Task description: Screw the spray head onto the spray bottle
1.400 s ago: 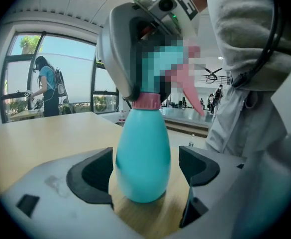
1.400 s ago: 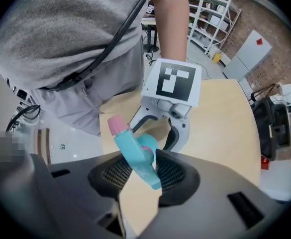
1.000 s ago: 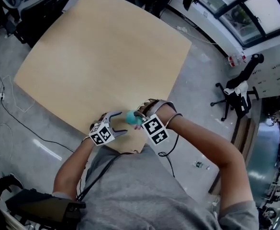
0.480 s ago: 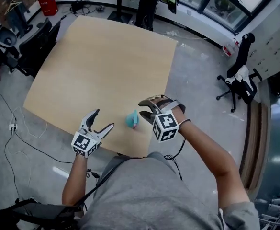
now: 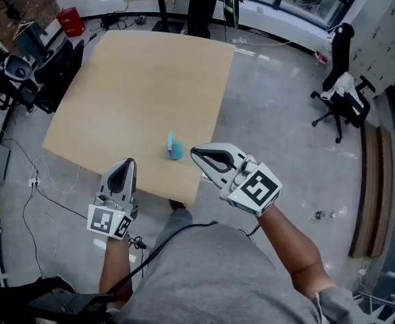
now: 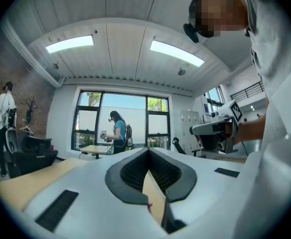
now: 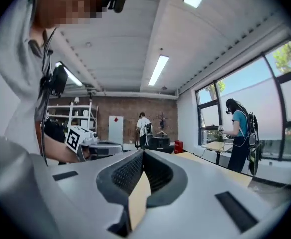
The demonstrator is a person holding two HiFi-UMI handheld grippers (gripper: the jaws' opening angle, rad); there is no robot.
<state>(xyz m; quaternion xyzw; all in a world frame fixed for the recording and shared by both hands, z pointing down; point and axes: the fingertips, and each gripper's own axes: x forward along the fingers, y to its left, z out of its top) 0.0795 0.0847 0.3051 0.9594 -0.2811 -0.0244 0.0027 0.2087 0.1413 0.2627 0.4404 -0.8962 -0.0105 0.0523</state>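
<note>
The teal spray bottle point(image 5: 173, 147) sits alone near the table point(image 5: 136, 79) edge, left gripper point(image 5: 129, 163) and right gripper point(image 5: 195, 152) flanking it well clear, jaws pressed together on nothing, likely because they are finished with it.

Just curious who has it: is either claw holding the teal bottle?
No, the teal bottle sits alone on the table, apart from the shut left gripper and right gripper.
</note>
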